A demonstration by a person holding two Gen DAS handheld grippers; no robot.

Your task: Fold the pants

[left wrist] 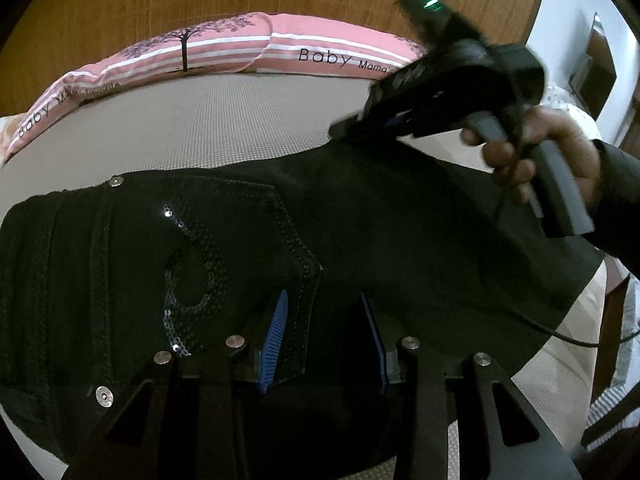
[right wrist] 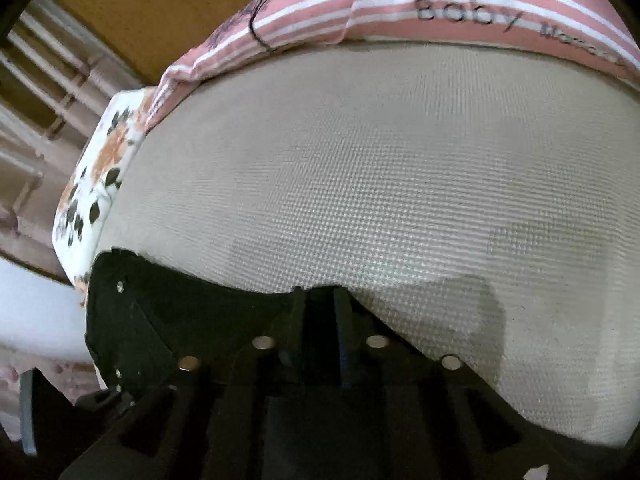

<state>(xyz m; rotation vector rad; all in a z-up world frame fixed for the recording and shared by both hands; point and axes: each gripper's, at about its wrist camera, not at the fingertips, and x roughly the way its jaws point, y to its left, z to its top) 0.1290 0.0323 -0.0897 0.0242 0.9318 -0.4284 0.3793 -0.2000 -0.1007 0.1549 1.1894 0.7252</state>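
Pants (left wrist: pixel 360 220) could slip from our right tool (right wrist: pixel 320 300), nearly closed on their far edge, while our left tool (left wrist: pixel 324 320) gapes above.

Bare mat (right wrist: pixel 400 184) beyond the pants (left wrist: pixel 360 220) (pink pillows (left wrist: pixel 224 46) bound it).

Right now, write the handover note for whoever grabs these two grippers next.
Left gripper: jaws apart over the near edge of the pants, beside the sequined pocket; grip unclear.
Right gripper: jaws narrow at the far edge, dark fabric between them; grip unclear.
Pants: spread on the bed, pocket side up.
Done: no fold visible yet.
Left: all the folding.
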